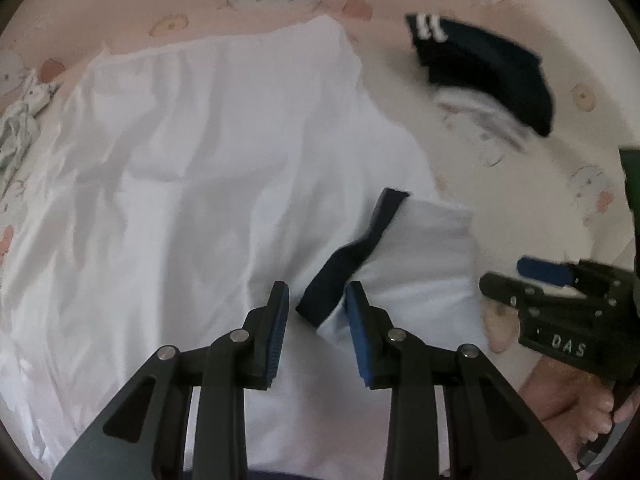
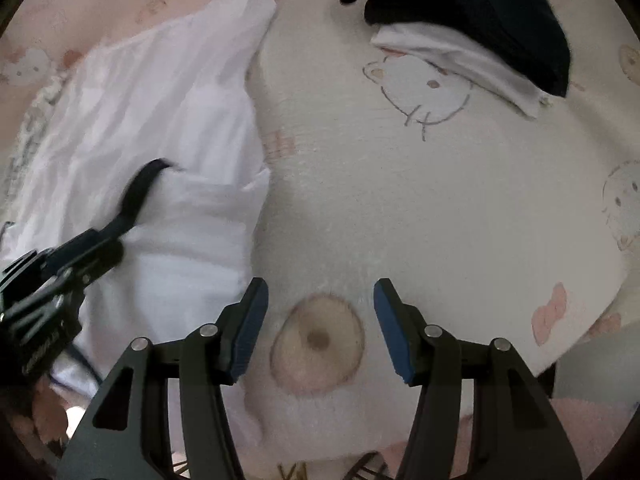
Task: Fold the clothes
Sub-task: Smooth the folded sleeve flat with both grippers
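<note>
A: Item one, main garment?
B: A white smooth-fabric shirt (image 1: 192, 184), laid flat on the pale pink cartoon-cat printed bed sheet (image 1: 500, 184). In the left wrist view it fills the frame from 9 o'clock through the centre. One short sleeve lies folded back over the body at about 4 o'clock, and its dark navy cuff band (image 1: 352, 256) runs diagonally toward 6 o'clock.

A: Item two, left gripper?
B: The left gripper (image 1: 317, 332), black with blue pads, enters at 6 o'clock. Its jaws stand apart with nothing clamped; the lower end of the navy cuff band lies in the gap between the fingers. Whether a pad touches the cloth, I cannot tell.

A: Item three, right gripper?
B: The right gripper (image 2: 320, 328) is likewise spread wide and empty. It hangs over bare sheet, above a beige ring-shaped print (image 2: 318, 344), just beside the shirt's edge at 9 o'clock in its own view. From the left wrist view its black body sits at 4 o'clock.

A: Item four, other textiles?
B: A folded dark navy garment with white stripes (image 1: 492, 68) at 1 o'clock, resting on a folded white garment (image 2: 460, 60), well apart from the shirt. A crumpled pale patterned cloth (image 1: 20, 128) at 9 o'clock, at the shirt's far edge.
</note>
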A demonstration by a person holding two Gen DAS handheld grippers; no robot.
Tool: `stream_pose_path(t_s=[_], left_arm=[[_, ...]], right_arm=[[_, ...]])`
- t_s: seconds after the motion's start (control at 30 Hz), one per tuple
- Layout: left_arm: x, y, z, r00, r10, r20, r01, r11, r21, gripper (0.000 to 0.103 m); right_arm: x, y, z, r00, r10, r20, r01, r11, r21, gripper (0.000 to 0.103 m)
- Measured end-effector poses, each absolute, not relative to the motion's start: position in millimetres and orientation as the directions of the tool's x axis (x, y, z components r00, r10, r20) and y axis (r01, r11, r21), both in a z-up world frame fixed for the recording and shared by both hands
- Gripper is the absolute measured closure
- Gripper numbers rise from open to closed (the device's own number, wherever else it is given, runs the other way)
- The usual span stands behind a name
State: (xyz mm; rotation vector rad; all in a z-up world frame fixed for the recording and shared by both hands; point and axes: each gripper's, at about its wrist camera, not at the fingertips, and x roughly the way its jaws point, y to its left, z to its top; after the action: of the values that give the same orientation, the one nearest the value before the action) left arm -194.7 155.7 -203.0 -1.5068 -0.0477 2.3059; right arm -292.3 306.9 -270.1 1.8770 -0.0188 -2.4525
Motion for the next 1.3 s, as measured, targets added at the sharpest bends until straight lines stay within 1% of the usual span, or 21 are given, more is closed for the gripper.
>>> stream_pose_path(t_s=[0.07, 0.13, 0.23, 0.3, 0.33, 0.43, 0.47, 0.53, 0.57, 0.63, 0.67, 0.73, 0.77, 0.8, 0.87, 0.93, 1.0, 1.1, 1.13, 1.2, 1.3], left_arm=[[-187.9, 158.2, -201.6, -0.343, 0.349, -0.872, -0.317, -0.917, -0.242, 0.071], [-179.9, 157.8, -203.9, -0.332, 0.361, -0.872, -0.334, -0.909, -0.249, 0.071], [-173.7, 162.3, -207.9, -0.312, 0.398, -0.863, -0.337, -0.895, -0.291, 0.071], [-163.7, 156.0, -203.7, -0.316, 0.432, -0.845, -0.34, -0.883, -0.325, 0.071], [-159.2, 154.6, -200.9, -0.313, 0.454, -0.834, -0.348, -0.872, -0.344, 0.071], [-151.0, 160.7, -199.7, -0.275, 0.492, -0.826, -0.38, -0.845, -0.377, 0.071], [-147.8, 163.2, -200.3, -0.258, 0.504, -0.824, -0.392, -0.835, -0.387, 0.071], [-144.5, 170.8, -202.6, -0.249, 0.494, -0.833, -0.407, -0.834, -0.372, 0.071], [-142.2, 175.2, -203.5, -0.256, 0.483, -0.838, -0.41, -0.839, -0.358, 0.071], [-137.7, 173.6, -198.1, -0.301, 0.462, -0.834, -0.409, -0.853, -0.325, 0.071], [-142.1, 173.7, -198.0, -0.335, 0.401, -0.852, -0.385, -0.884, -0.265, 0.071], [-155.3, 175.1, -200.1, -0.396, 0.241, -0.886, -0.314, -0.942, -0.116, 0.071], [-161.4, 169.5, -202.6, -0.392, 0.223, -0.892, -0.282, -0.952, -0.114, 0.071], [-167.4, 161.9, -205.5, -0.379, 0.228, -0.897, -0.253, -0.958, -0.136, 0.071], [-168.2, 148.2, -202.6, -0.378, 0.286, -0.88, -0.223, -0.951, -0.213, 0.071], [-159.6, 147.9, -193.9, -0.415, 0.325, -0.85, -0.259, -0.937, -0.232, 0.071], [-151.9, 153.3, -187.6, -0.436, 0.351, -0.828, -0.303, -0.924, -0.232, 0.071], [-150.7, 171.3, -194.8, -0.381, 0.413, -0.827, -0.348, -0.893, -0.285, 0.071], [-150.3, 176.0, -200.1, -0.362, 0.413, -0.835, -0.357, -0.889, -0.285, 0.071], [-148.2, 180.2, -212.8, -0.336, 0.366, -0.868, -0.366, -0.9, -0.238, 0.071], [-150.7, 176.3, -214.6, -0.32, 0.343, -0.883, -0.376, -0.901, -0.214, 0.074]], right_arm=[[-276.8, 299.0, -264.0, -0.245, -0.129, -0.961, 0.071, -0.991, 0.115, 0.047], [-258.4, 281.0, -263.0, -0.216, -0.151, -0.965, 0.136, -0.983, 0.124, 0.047], [-231.8, 255.2, -269.2, -0.186, -0.089, -0.978, 0.222, -0.974, 0.046, 0.047], [-219.6, 249.1, -273.4, -0.168, -0.043, -0.985, 0.226, -0.974, 0.004, 0.047], [-217.8, 250.2, -271.7, -0.173, -0.044, -0.984, 0.218, -0.976, 0.005, 0.047], [-221.3, 254.9, -267.6, -0.18, -0.066, -0.981, 0.169, -0.985, 0.035, 0.047], [-224.6, 253.1, -273.4, -0.151, -0.08, -0.985, 0.162, -0.985, 0.055, 0.047], [-225.6, 248.0, -275.8, -0.134, -0.091, -0.987, 0.168, -0.983, 0.068, 0.045], [-225.3, 244.0, -275.0, -0.135, -0.091, -0.987, 0.173, -0.983, 0.067, 0.045], [-221.7, 239.7, -266.2, -0.149, -0.135, -0.98, 0.179, -0.978, 0.108, 0.047], [-219.9, 237.6, -261.8, -0.156, -0.157, -0.975, 0.182, -0.975, 0.128, 0.047], [-219.5, 236.2, -265.0, -0.152, -0.093, -0.984, 0.169, -0.983, 0.067, 0.047], [-220.2, 236.7, -271.3, -0.134, -0.029, -0.991, 0.153, -0.988, 0.008, 0.047], [-221.3, 239.3, -276.2, -0.113, -0.008, -0.994, 0.13, -0.992, -0.007, 0.042], [-223.2, 241.8, -271.3, -0.111, -0.031, -0.993, 0.1, -0.995, 0.02, 0.042], [-233.8, 236.9, -267.1, -0.131, -0.063, -0.989, 0.087, -0.995, 0.052, 0.042], [-203.5, 264.8, -253.5, -0.149, -0.076, -0.986, 0.091, -0.994, 0.063, 0.042], [-204.1, 252.5, -255.5, -0.142, -0.055, -0.988, 0.125, -0.991, 0.037, 0.042], [-202.9, 248.3, -257.5, -0.134, -0.038, -0.99, 0.134, -0.991, 0.02, 0.042], [-200.5, 239.9, -261.7, -0.119, -0.003, -0.993, 0.151, -0.988, -0.015, 0.042], [-198.6, 244.7, -260.8, -0.104, 0.012, -0.995, 0.115, -0.993, -0.024, 0.041]])
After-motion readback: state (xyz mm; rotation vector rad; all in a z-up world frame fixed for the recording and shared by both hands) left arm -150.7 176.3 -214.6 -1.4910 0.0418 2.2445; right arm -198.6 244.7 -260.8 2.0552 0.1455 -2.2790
